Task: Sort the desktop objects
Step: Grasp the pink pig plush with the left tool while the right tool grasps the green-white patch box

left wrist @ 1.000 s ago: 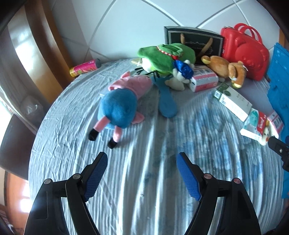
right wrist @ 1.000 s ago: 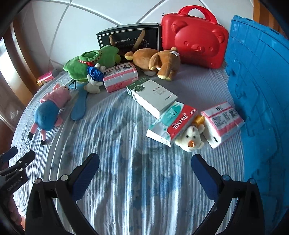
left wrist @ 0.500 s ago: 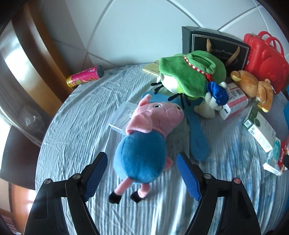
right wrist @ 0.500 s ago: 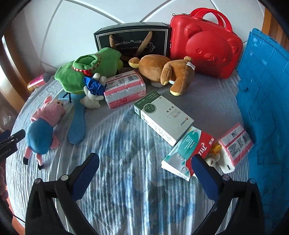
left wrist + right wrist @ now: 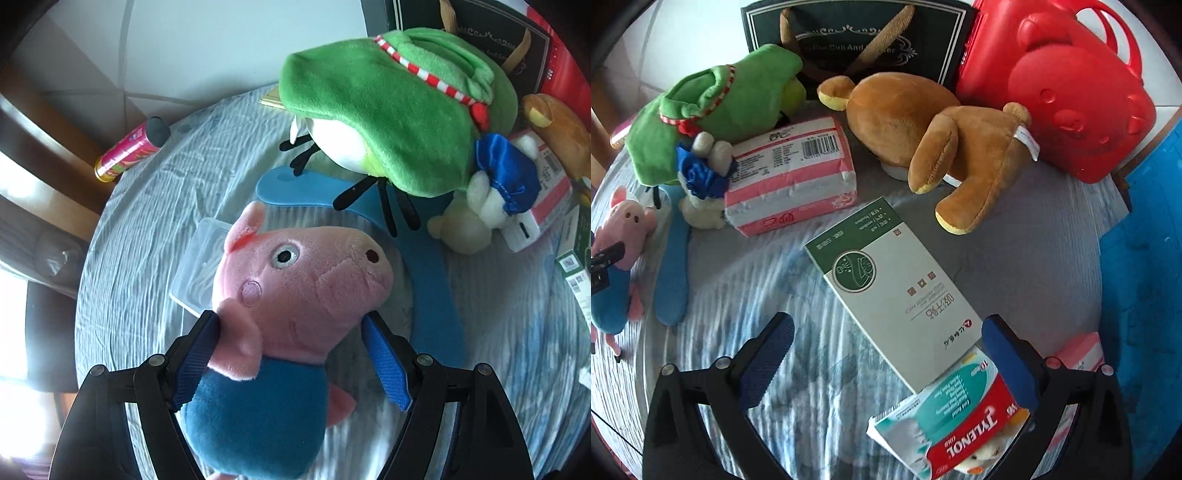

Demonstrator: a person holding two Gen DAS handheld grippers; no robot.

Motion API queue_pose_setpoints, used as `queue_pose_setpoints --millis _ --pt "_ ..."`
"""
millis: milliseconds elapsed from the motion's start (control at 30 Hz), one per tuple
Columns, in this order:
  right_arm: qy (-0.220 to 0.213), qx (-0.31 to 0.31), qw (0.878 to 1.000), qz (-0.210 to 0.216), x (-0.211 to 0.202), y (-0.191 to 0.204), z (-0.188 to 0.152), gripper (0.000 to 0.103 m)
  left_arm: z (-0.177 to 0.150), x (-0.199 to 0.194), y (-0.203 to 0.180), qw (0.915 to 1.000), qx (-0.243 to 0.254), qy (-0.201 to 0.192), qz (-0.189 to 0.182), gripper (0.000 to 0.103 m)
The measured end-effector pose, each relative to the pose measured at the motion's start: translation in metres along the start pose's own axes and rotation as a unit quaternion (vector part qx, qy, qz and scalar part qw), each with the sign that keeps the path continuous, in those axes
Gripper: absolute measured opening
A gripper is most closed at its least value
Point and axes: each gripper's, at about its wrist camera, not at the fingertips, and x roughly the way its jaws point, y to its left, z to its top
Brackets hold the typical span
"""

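A pink pig plush in a blue shirt (image 5: 291, 295) lies on the blue-grey tablecloth; it also shows at the left edge of the right wrist view (image 5: 624, 236). My left gripper (image 5: 291, 354) is open with its blue pads on either side of the pig's neck and shoulders; the left pad touches its arm. My right gripper (image 5: 886, 354) is open and empty over the near end of a green-and-white box (image 5: 897, 295). A Tylenol box (image 5: 945, 421) lies at the bottom, partly under the right finger.
A green-hatted plush (image 5: 399, 122) and a blue shoehorn (image 5: 424, 280) lie behind the pig, a clear plastic case (image 5: 199, 266) under it, a pink can (image 5: 129, 151) far left. A pink tissue pack (image 5: 790, 181), brown bear (image 5: 934, 147), red bear case (image 5: 1067, 88), black gift bag (image 5: 849, 37), blue crate (image 5: 1145, 273).
My left gripper has moved forward until the pig lies between its open fingers. My right gripper has moved forward over the green-and-white box. Both stay open.
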Motion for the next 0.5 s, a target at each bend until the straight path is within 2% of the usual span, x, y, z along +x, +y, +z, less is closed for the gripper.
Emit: queue_pose_setpoints --millis 100,300,500 --pt "0.017 -0.012 1.0 0.002 0.025 -0.004 0.006 0.103 0.004 0.005 -0.004 0.9999 0.007 0.0 0.011 0.082" --pt "0.032 -0.054 0.998 0.003 0.054 -0.002 0.016 0.103 0.012 0.013 -0.003 1.0 0.005 0.004 0.006 0.085" --pt "0.039 -0.053 0.998 0.017 0.07 -0.002 0.022 0.103 0.015 0.018 -0.006 1.0 -0.003 -0.002 0.007 0.086"
